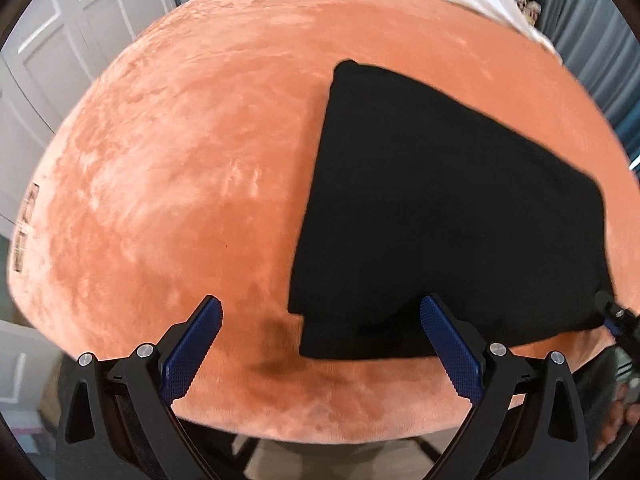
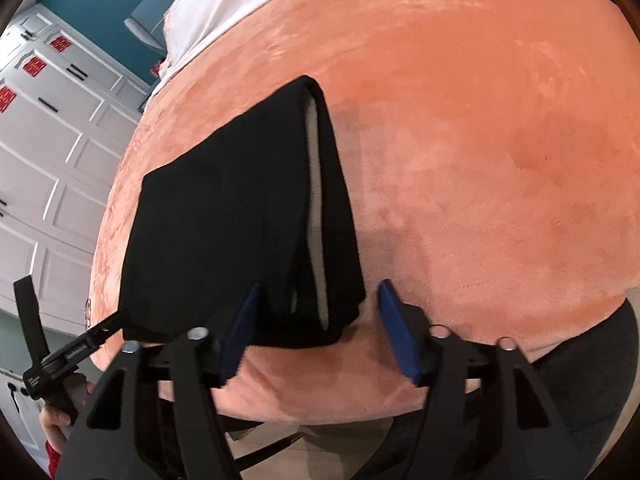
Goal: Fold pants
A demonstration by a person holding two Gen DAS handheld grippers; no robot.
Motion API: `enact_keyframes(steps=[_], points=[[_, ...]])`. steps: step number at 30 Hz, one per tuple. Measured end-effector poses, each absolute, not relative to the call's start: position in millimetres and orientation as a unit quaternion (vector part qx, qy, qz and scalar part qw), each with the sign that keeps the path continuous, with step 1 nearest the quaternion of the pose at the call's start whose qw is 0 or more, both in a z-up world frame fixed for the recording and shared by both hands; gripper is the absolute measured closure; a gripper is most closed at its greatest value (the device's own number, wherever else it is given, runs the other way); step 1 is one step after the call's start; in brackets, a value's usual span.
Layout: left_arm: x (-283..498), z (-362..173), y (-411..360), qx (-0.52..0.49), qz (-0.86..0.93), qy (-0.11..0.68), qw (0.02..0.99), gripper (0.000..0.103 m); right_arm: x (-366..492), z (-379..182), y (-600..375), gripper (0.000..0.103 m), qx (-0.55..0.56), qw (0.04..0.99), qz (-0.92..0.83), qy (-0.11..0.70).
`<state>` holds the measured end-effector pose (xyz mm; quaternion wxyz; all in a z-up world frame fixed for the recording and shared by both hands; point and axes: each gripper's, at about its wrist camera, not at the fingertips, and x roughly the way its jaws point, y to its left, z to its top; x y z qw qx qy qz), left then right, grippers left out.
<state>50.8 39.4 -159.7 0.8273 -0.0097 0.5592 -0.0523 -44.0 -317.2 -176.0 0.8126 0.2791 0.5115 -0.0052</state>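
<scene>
Dropped the folded pants [image 2: 224,236] flat on the orange blanket [image 2: 480,160], probably done; left gripper [image 1: 320,320] and right gripper [image 2: 316,300] jaws both apart, clamping nothing.

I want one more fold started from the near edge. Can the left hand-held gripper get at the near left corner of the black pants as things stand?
Probably yes. The left hand-held gripper is open right at the near edge of the pants, with only bare orange blanket before that corner. Nothing lies in the way.

Folded black pants [image 1: 452,216] lie on the orange blanket [image 1: 180,168]; left gripper [image 1: 320,312] jaws spread wide
</scene>
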Motion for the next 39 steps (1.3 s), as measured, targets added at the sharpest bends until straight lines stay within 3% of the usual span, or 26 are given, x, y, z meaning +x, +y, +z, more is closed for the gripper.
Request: enact_keyframes(steps=[5, 8, 9, 10, 11, 12, 14, 15, 19, 21, 22, 23, 25, 28, 30, 32, 35, 39], points=[[74.2, -192.7, 66.2, -0.134, -0.119, 0.589, 0.788, 0.005, -34.1, -190.5, -316.8, 0.026, 0.311, 0.798, 0.006, 0.517], [82.8, -200.9, 67.3, -0.165, -0.141, 0.575, 0.789, 0.005, -28.1, -193.0, -313.5, 0.026, 0.311, 0.799, 0.009, 0.514], [85.0, -199.4, 63.6, -0.164, -0.158, 0.571, 0.789, 0.012, -25.3, -193.2, -311.1, 0.037, 0.314, 0.799, 0.016, 0.513], [86.3, -198.3, 60.0, -0.171, -0.178, 0.573, 0.782, 0.042, -23.6, -193.3, -309.2, 0.039, 0.316, 0.798, 0.020, 0.512], [86.6, -195.2, 58.4, -0.178, -0.183, 0.574, 0.778, 0.057, -20.9, -192.6, -306.1, 0.050, 0.310, 0.799, 0.018, 0.515], [86.0, -188.9, 56.8, -0.174, -0.182, 0.573, 0.780, 0.063, -18.9, -190.6, -303.3, 0.063, 0.305, 0.801, 0.022, 0.515], [78.7, -168.2, 55.7, -0.147, -0.179, 0.559, 0.796, 0.083, -18.1, -180.1, -299.6, 0.070, 0.307, 0.802, 0.032, 0.511], [72.0, -154.9, 58.4, -0.146, -0.185, 0.552, 0.800, 0.085, -17.3, -171.8, -297.4, 0.071, 0.302, 0.806, 0.038, 0.508], [49.8, -134.8, 59.8, -0.090, -0.159, 0.555, 0.811, 0.084, -19.9, -138.2, -282.1, 0.071, 0.277, 0.819, 0.086, 0.495], [46.5, -152.2, 54.5, -0.057, -0.132, 0.574, 0.806, 0.072, -17.5, -147.0, -275.0, 0.065, 0.239, 0.818, 0.077, 0.517], [45.1, -161.0, 52.4, -0.050, -0.114, 0.582, 0.804, 0.062, -16.1, -157.8, -271.9, 0.060, 0.209, 0.817, 0.059, 0.534], [42.4, -161.3, 50.3, -0.045, -0.102, 0.577, 0.809, 0.053, -15.9, -174.1, -270.7, 0.046, 0.179, 0.810, 0.033, 0.557], [35.8, -147.8, 41.5, -0.011, -0.068, 0.552, 0.831, 0.042, -24.4, -173.1, -278.3, 0.046, 0.208, 0.811, 0.018, 0.546], [23.3, -113.8, 24.2, 0.060, -0.031, 0.493, 0.867, 0.033, -40.1, -128.2, -283.5, 0.059, 0.199, 0.849, -0.016, 0.490], [20.9, -94.1, 14.6, 0.076, -0.020, 0.460, 0.885, 0.026, -37.6, -104.6, -275.1, 0.085, 0.166, 0.868, -0.007, 0.468], [24.8, -87.8, -2.9, 0.100, -0.017, 0.447, 0.889, 0.025, -24.8, -86.9, -258.5, 0.100, 0.138, 0.880, 0.021, 0.455], [33.6, -102.4, -15.1, 0.131, -0.007, 0.458, 0.879, 0.025, 9.5, -92.8, -231.9, 0.101, 0.070, 0.885, 0.040, 0.459], [37.9, -126.1, -16.5, 0.128, -0.002, 0.490, 0.862, 0.025, 63.1, -162.3, -243.8, 0.103, 0.034, 0.851, -0.001, 0.524]])
